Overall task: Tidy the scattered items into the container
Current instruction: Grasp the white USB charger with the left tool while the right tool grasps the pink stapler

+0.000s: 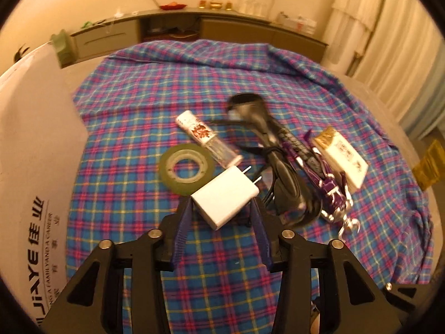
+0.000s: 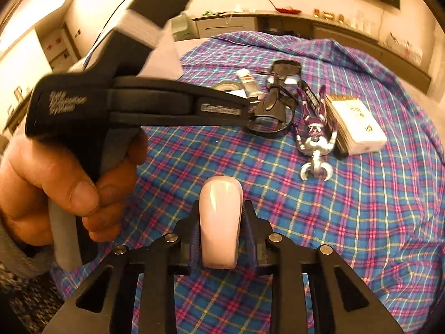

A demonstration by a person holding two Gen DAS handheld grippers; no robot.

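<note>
The left gripper (image 1: pixel 221 211) clamps a white charger (image 1: pixel 225 201) between its 2 fingers, prongs pointing away. Just ahead of it lie a green tape roll (image 1: pixel 185 171) and a small tube (image 1: pixel 208 138); ahead to its right sit a black cable bundle (image 1: pixel 281 172), a purple figure (image 1: pixel 331 192) and a white box (image 1: pixel 343 158). The right gripper (image 2: pixel 219 222) grips a pale oval case (image 2: pixel 220 222) above the plaid cloth (image 2: pixel 347 208). A white container (image 1: pixel 33 150) stands left of the left gripper.

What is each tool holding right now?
Left tool: closed on the charger.
Right tool: closed on the mouse.
</note>
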